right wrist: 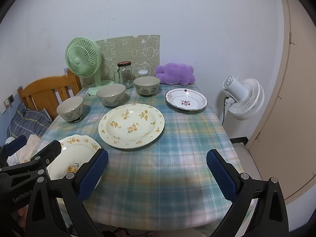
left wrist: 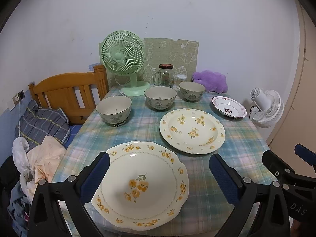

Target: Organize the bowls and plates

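Three grey-green floral bowls stand in a row at the back of the table: the left bowl, the middle bowl and the right bowl. A scalloped cream plate with yellow flowers lies at the near edge, under my open left gripper, which hovers above it. A round yellow-flowered plate lies mid-table, and a small white plate with a red motif sits at the far right. My right gripper is open over bare tablecloth, right of the scalloped plate.
A plaid tablecloth covers the table. A green fan, a glass jar, a small container and a purple plush line the back. A white fan stands right of the table; a wooden headboard and bedding lie left.
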`<state>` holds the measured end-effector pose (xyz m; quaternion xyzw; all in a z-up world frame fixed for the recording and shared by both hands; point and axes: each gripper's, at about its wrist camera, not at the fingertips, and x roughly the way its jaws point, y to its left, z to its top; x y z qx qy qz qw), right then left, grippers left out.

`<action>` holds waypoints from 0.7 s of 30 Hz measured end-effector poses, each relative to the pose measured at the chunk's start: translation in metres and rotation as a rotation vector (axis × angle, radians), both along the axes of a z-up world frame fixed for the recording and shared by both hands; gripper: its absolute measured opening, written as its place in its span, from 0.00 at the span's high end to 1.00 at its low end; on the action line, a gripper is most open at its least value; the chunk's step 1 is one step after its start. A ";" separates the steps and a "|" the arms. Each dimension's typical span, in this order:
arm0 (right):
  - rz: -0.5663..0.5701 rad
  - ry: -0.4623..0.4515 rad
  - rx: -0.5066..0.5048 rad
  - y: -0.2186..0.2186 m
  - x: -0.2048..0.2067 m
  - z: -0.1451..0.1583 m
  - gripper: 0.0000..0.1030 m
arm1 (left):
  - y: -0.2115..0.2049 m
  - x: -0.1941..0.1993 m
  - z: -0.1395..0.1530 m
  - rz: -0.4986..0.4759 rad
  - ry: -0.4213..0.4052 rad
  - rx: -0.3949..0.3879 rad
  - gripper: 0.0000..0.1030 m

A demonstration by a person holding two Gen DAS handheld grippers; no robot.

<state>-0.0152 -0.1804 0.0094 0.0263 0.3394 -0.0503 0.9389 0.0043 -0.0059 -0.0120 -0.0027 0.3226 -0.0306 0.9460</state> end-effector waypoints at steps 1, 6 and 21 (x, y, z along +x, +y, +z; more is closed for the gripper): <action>0.001 0.000 -0.001 0.001 0.000 0.000 0.02 | 0.000 -0.001 0.000 0.001 0.000 0.000 0.02; 0.002 0.002 -0.002 0.000 0.000 -0.002 0.02 | 0.000 -0.003 -0.003 0.002 0.005 -0.003 0.02; -0.010 0.005 -0.012 0.000 -0.005 -0.002 0.02 | -0.004 -0.004 -0.004 -0.001 0.010 -0.001 0.02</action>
